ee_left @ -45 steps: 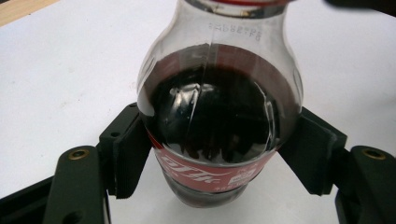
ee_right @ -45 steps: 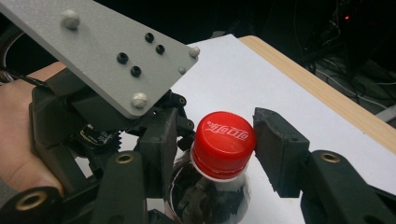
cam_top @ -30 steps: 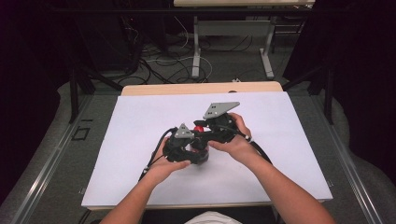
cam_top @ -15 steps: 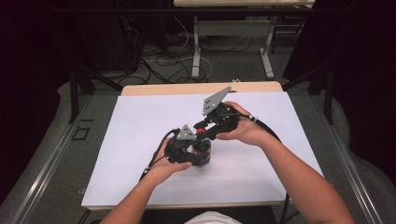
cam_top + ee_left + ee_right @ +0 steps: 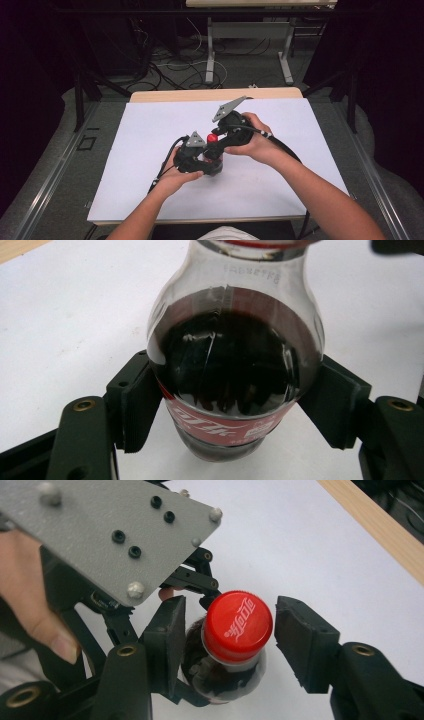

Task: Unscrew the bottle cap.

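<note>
A small cola bottle (image 5: 235, 355) with dark drink and a red label stands on the white sheet (image 5: 150, 130). My left gripper (image 5: 232, 405) is shut on its lower body, a pad pressed on each side. In the high view this gripper (image 5: 207, 162) sits low at mid-table. My right gripper (image 5: 235, 627) comes down over the bottle's red cap (image 5: 239, 625). Its jaws have just been opening and now stand on either side of the cap with a small gap to each. The cap (image 5: 213, 138) peeks out under the right gripper (image 5: 216, 141) in the high view.
The left gripper's grey plate (image 5: 110, 535) and a thumb sit close beside the right jaws. A wooden table edge (image 5: 215, 94) runs along the far side of the sheet. Beyond it are table legs and cables on the floor (image 5: 190, 65).
The right gripper has tilted up more steeply over the bottle top and shifted slightly. The left hand and the bottle have stayed where they were.
</note>
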Demonstrator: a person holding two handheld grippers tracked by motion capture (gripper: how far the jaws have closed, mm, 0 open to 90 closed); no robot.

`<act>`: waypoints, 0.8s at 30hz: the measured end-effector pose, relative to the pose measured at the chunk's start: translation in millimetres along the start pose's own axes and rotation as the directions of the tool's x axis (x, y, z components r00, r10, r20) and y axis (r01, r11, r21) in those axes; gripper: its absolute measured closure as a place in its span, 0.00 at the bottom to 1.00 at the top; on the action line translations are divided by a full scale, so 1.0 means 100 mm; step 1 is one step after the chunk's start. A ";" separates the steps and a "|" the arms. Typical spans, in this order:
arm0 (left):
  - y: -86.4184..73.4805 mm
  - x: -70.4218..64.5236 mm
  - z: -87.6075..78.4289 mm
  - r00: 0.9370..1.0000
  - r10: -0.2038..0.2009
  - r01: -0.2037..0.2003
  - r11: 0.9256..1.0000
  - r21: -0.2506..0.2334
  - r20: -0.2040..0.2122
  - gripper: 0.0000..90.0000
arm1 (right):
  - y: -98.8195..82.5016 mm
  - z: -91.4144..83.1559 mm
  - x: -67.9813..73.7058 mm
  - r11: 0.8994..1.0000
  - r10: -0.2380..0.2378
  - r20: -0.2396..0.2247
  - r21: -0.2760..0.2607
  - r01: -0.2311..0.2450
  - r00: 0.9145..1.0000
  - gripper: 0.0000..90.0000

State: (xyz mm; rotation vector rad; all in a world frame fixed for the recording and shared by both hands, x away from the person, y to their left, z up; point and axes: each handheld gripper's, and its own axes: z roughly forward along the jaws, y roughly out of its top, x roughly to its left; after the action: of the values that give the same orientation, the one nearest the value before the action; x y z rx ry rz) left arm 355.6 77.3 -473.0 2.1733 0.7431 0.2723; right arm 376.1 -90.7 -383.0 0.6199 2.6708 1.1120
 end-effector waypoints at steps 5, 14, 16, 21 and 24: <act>0.00 -0.02 0.00 1.000 0.006 -0.006 1.000 0.001 -0.001 0.34 | 0.01 0.03 0.08 1.000 0.022 0.042 0.010 -0.022 0.999 0.56; 0.00 -0.05 0.03 1.000 0.014 -0.014 1.000 0.006 0.014 0.34 | 0.03 0.07 0.03 1.000 -0.008 0.020 0.019 0.008 1.000 0.64; 0.00 -0.05 0.03 1.000 0.017 -0.017 1.000 0.006 0.011 0.34 | 0.04 0.08 0.00 1.000 -0.017 -0.001 0.025 0.017 1.000 0.67; 0.00 -0.06 0.02 1.000 0.017 -0.017 1.000 0.008 0.024 0.34 | 0.06 0.06 -0.12 0.994 -0.094 -0.108 0.041 0.099 0.990 0.68; 0.00 -0.07 0.03 0.999 0.024 -0.024 1.000 0.009 0.033 0.34 | 0.07 0.06 -0.14 0.990 -0.125 -0.137 0.052 0.133 0.983 0.68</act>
State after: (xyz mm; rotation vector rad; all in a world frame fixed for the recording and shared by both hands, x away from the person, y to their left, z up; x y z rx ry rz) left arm 351.4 71.6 -474.2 2.1914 0.7014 0.2457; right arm 392.8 -88.9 -381.9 0.3880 2.8216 1.0759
